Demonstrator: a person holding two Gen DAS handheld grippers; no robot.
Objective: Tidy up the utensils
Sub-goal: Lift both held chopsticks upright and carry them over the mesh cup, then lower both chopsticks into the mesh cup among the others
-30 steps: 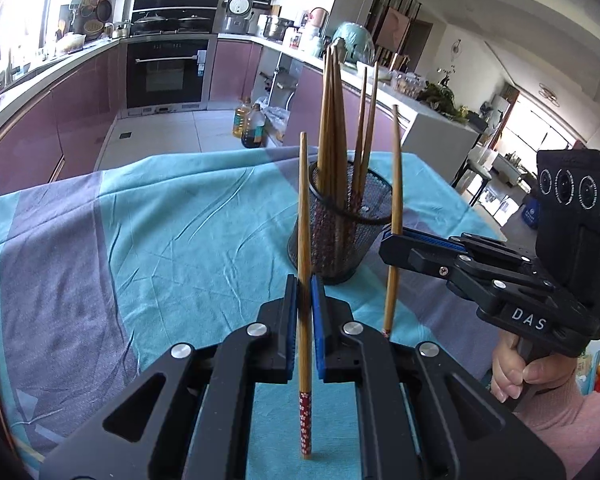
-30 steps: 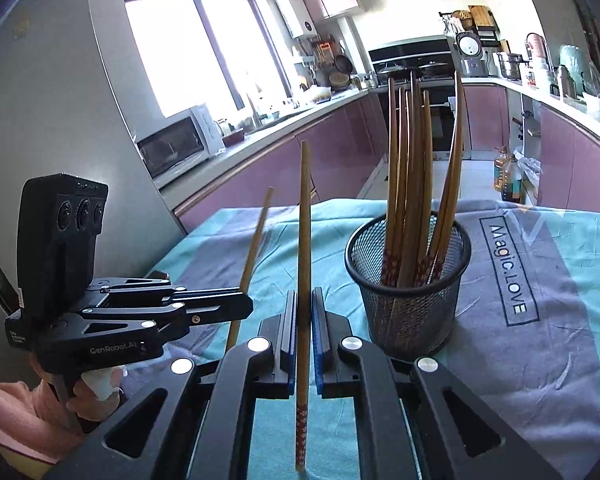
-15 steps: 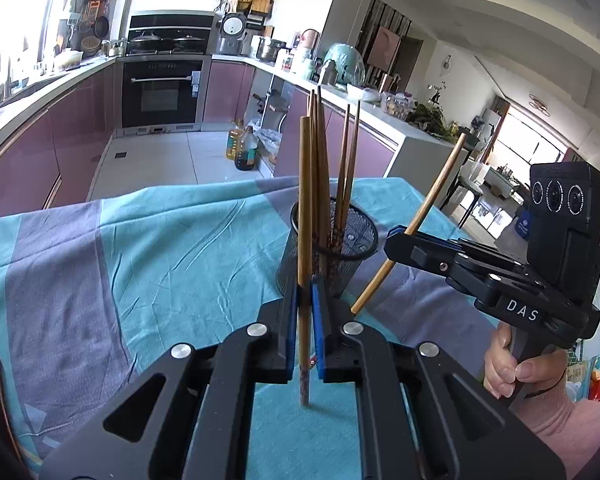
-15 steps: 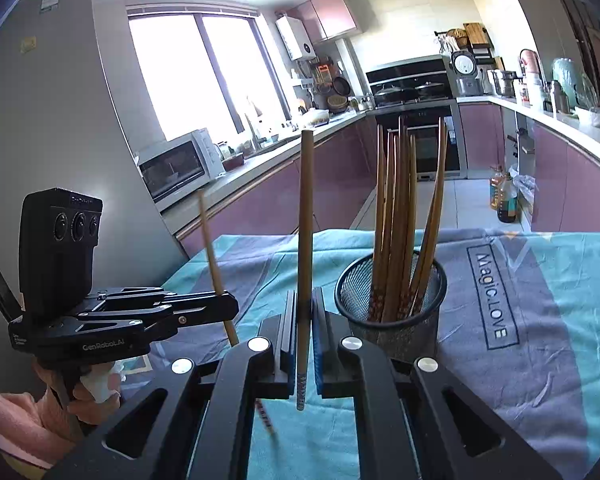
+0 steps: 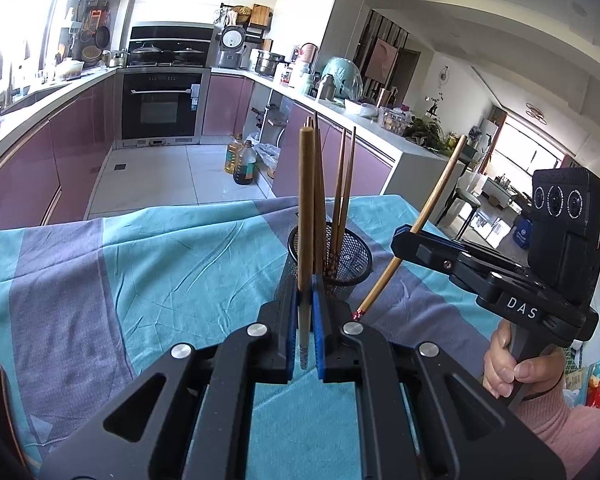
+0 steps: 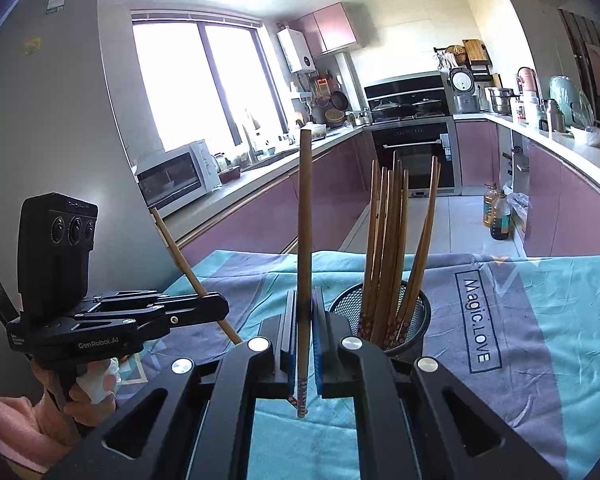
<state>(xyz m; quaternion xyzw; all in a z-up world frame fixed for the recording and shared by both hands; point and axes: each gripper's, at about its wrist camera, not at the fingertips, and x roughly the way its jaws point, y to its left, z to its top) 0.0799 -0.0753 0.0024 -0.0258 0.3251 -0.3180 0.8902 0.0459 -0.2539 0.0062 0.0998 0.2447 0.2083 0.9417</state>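
Observation:
A black mesh cup (image 5: 352,258) stands on the cloth-covered table and holds several wooden chopsticks (image 5: 342,196). It also shows in the right wrist view (image 6: 414,316). My left gripper (image 5: 306,308) is shut on one upright chopstick (image 5: 306,216), held just in front of the cup with its lower tip off the cloth. My right gripper (image 6: 304,320) is shut on another chopstick (image 6: 305,220), to the left of the cup. In the left wrist view the right gripper (image 5: 400,240) holds its chopstick (image 5: 432,204) tilted, to the right of the cup.
The table carries a teal and grey cloth (image 5: 140,272) printed "Magic.LOVE" (image 6: 476,316). Purple kitchen cabinets (image 5: 40,160), an oven (image 5: 162,106) and oil bottles (image 5: 244,160) on the floor lie beyond the table. A microwave (image 6: 176,178) stands on the left counter.
Both grippers have risen, lifting their chopsticks' lower tips off the cloth. The left chopstick now lines up with the cup. The right chopstick has tilted from upright to slanted.

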